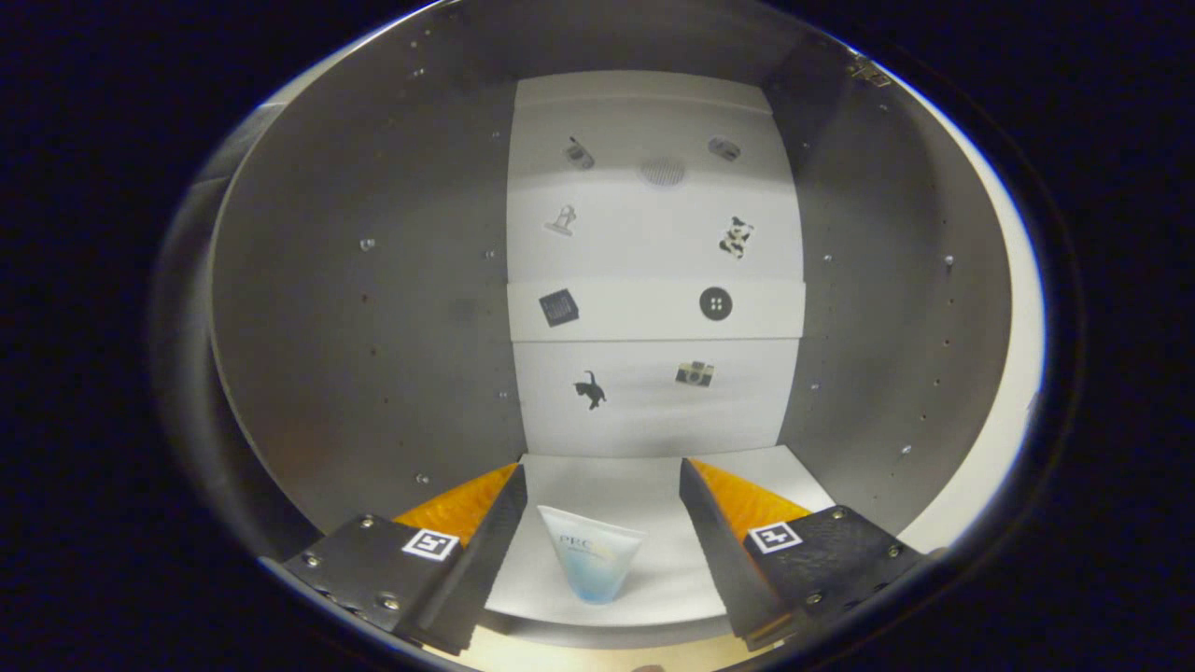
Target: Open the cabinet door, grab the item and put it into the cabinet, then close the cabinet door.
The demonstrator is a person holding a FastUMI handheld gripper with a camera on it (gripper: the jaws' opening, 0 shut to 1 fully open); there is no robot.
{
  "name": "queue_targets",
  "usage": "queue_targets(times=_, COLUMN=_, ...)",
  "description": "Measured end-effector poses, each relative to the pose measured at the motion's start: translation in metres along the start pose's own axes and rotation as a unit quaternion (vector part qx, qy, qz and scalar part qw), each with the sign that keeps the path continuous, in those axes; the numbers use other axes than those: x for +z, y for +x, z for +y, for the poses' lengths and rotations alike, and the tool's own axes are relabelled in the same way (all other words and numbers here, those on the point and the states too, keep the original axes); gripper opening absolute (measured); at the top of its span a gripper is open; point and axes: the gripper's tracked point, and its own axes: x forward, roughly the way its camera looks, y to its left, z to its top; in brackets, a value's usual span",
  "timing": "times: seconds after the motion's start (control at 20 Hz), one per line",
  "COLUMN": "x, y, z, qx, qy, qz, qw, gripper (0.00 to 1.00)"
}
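I look straight into the open cabinet, with grey side walls and a white back panel that carries small stickers. A white tube with a pale blue end stands on the cabinet's white floor, near its front edge. My gripper is open, its fingers spread wide on either side of the tube. Neither finger touches the tube; a clear gap shows on both sides of it.
The left wall and right wall of the cabinet close in on both sides. A white shelf edge crosses the back at mid height. A pale strip, possibly the door's edge, curves along the right.
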Motion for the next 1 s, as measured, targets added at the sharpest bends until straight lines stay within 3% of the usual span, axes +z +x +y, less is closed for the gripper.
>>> queue_targets(times=0.35, x=0.031, y=-0.059, z=-0.021, qx=-0.023, qy=-0.005, qz=-0.045, qw=0.999, gripper=0.97)
queue_targets(times=0.6, x=0.044, y=-0.135, z=-0.034, qx=-0.048, qy=-0.042, qz=-0.077, qw=0.995, gripper=0.97)
queue_targets(times=1.0, x=0.036, y=-0.253, z=-0.050, qx=-0.059, qy=-0.064, qz=-0.077, qw=0.993, gripper=0.97)
